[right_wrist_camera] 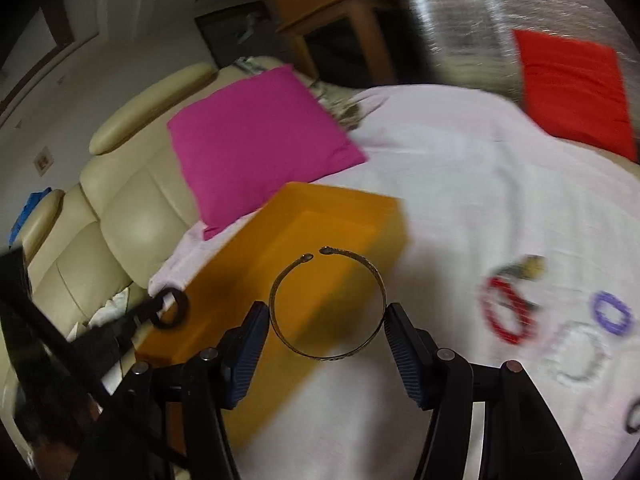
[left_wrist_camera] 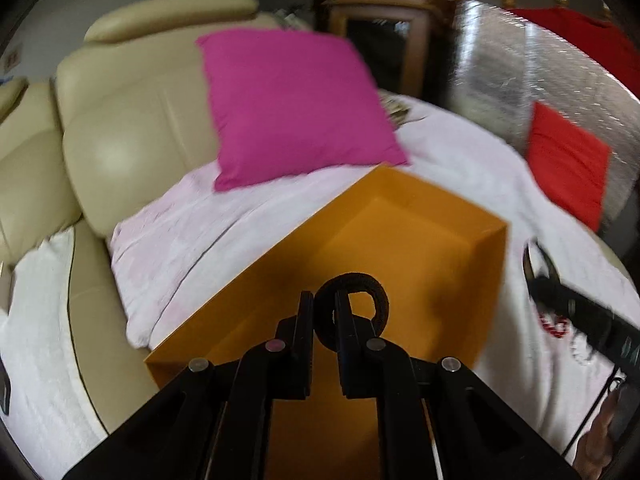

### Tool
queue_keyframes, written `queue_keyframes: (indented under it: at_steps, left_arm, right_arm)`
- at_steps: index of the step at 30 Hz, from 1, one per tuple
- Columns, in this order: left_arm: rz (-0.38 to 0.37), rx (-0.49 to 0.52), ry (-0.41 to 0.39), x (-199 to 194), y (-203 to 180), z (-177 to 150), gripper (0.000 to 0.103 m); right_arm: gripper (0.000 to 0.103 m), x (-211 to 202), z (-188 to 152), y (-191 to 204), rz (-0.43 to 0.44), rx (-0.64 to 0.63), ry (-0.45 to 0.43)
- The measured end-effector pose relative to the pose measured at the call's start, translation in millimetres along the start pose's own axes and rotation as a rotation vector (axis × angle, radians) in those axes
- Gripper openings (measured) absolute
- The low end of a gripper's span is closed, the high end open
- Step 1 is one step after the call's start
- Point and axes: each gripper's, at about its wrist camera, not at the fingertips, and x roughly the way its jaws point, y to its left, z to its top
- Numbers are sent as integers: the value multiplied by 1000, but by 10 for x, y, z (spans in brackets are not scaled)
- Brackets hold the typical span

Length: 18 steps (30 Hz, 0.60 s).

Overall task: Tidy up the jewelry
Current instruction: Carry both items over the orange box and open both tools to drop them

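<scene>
A white cloth (right_wrist_camera: 460, 184) over the cream sofa (right_wrist_camera: 132, 200) carries an orange box (right_wrist_camera: 320, 216), a magenta cushion (right_wrist_camera: 248, 128), a red cushion (right_wrist_camera: 576, 92) and loose bracelets (right_wrist_camera: 506, 310).

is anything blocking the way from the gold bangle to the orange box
Nothing visible does. The right gripper holds the gold bangle between its fingers, just in front of the orange box, which is open-topped. The left gripper, shut on a black ring, hangs over the box's near left side, off the bangle's path.
</scene>
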Motion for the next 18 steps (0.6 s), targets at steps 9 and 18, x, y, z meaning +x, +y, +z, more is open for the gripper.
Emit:
queue_keyframes:
  at_steps: [9,18]
  left_arm:
    - [47,-56,36,138,115,-26,60]
    - [-10,10,-27,1,-382,27,59]
  right_arm:
    - [76,449,178,25,31,145,34]
    - [76,-651,-50,-900,-105,250,-111]
